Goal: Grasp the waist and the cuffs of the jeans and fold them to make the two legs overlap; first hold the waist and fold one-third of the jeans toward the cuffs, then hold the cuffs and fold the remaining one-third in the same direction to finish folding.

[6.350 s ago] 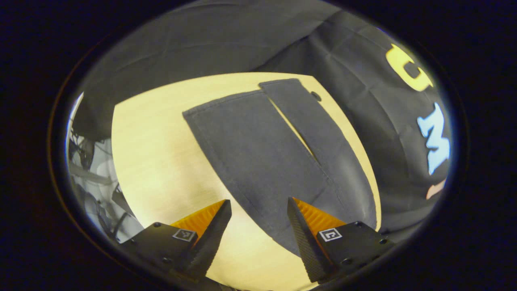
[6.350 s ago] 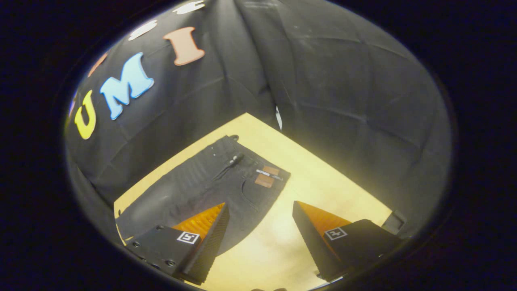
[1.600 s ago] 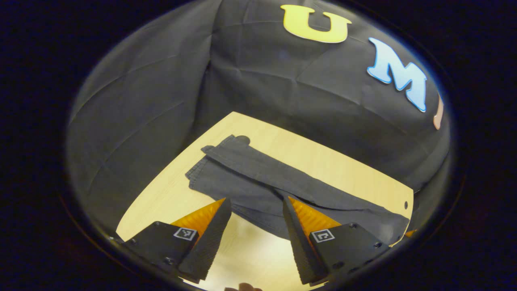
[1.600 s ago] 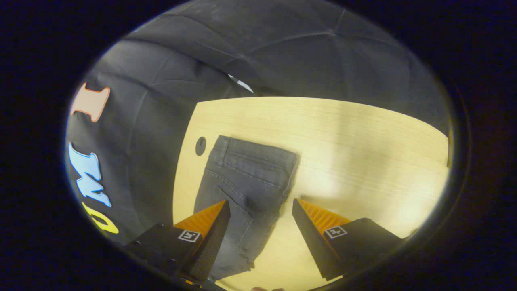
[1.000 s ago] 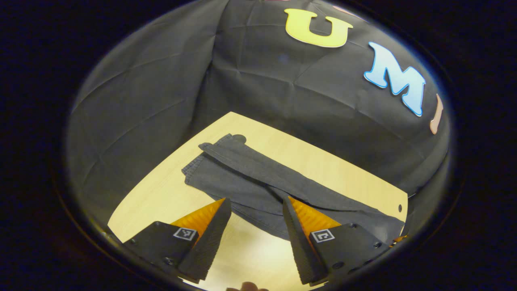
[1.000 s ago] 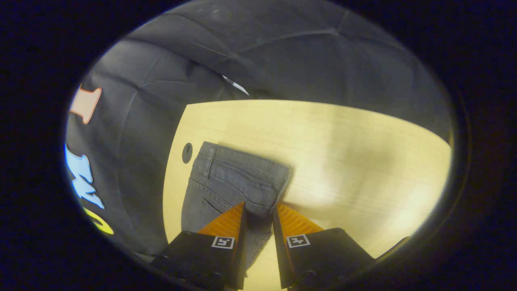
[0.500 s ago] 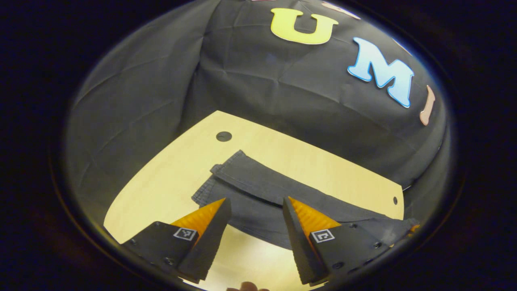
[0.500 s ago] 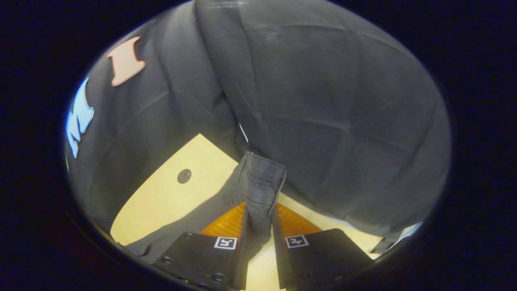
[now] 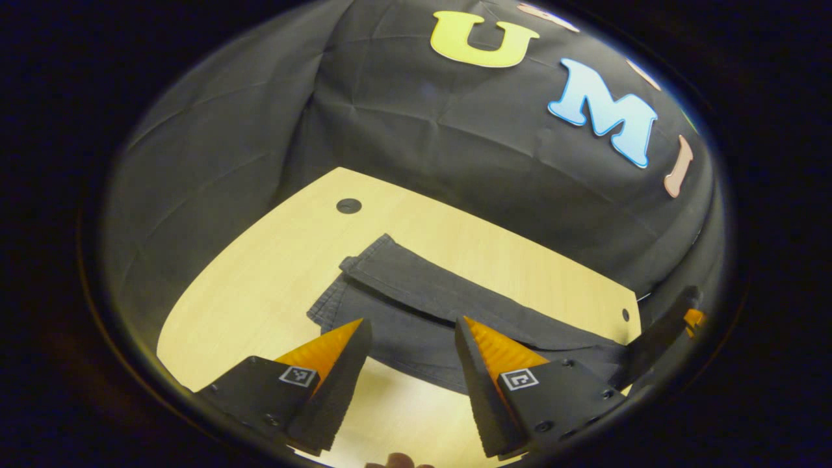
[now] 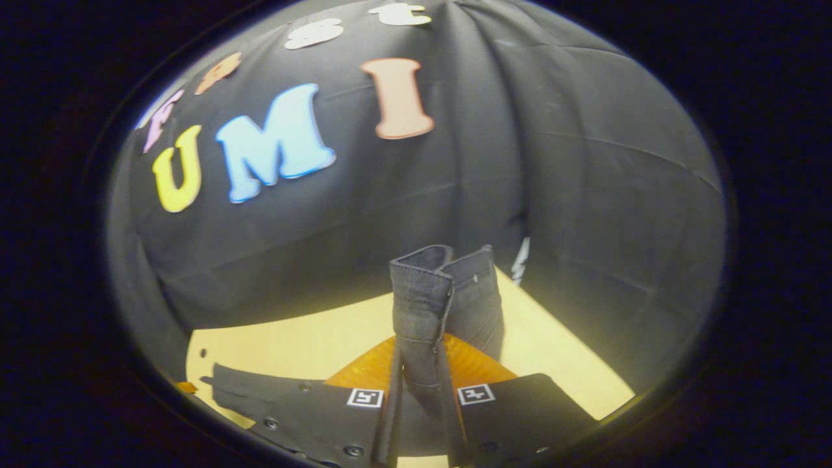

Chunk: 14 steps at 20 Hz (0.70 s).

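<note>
Right gripper view: right gripper (image 10: pixel 416 364) pinches waist (image 10: pixel 432 286).

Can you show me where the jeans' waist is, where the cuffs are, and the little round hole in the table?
waist (image 10: pixel 429 286): right gripper view, on the raised waistband.
cuffs (image 9: pixel 354 276): left gripper view, on the stacked leg ends.
hole (image 9: pixel 349 206): left gripper view, on the dark round hole in the table.

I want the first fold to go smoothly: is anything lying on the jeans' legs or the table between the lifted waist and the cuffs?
Nothing visible does. The right gripper pinches the raised waist; the legs lie flat on the table up to the cuffs. The left gripper hangs open over the legs.
</note>
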{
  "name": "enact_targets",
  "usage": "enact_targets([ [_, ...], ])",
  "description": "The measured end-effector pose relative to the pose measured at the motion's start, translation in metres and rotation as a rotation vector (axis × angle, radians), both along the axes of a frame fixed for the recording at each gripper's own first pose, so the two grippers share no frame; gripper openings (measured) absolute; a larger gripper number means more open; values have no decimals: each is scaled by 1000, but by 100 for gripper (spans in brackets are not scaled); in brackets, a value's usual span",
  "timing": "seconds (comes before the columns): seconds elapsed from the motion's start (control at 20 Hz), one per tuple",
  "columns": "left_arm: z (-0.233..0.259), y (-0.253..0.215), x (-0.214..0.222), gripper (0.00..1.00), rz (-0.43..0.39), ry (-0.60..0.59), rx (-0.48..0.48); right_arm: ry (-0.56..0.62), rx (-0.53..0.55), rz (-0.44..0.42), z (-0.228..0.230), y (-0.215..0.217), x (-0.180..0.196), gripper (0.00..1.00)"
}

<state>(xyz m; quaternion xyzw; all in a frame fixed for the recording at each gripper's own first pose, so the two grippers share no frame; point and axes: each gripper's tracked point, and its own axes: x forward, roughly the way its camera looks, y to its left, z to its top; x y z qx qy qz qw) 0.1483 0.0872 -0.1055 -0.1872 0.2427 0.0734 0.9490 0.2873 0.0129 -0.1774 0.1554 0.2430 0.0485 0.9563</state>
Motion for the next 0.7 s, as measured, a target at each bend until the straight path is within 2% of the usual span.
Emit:
enact_targets([
  [0.1, -1, 8, -8, 87, 15, -4, -23, 9, 48, 94, 9, 42, -27, 26],
  [0.15, -2, 12, -12, 87, 25, -5, -37, 26, 63, 138, 8, 68, -46, 22],
  [0.2, -5, 16, -16, 87, 35, -5, -51, 54, 78, 188, 0, 95, -66, 26],
  [0.35, -14, 28, -22, 87, 63, 1, -85, 254, 103, 400, -53, 154, -107, 24],
  [0.4, -16, 31, -23, 87, 67, 3, -94, 282, 81, 419, -62, 162, -116, 48],
  [0.5, -20, 38, -23, 87, 75, 7, -106, 260, 37, 423, -72, 171, -117, 95],
  [0.7, -35, 50, -14, 87, 103, 17, -147, 240, 12, 389, -63, 158, -114, 96],
])
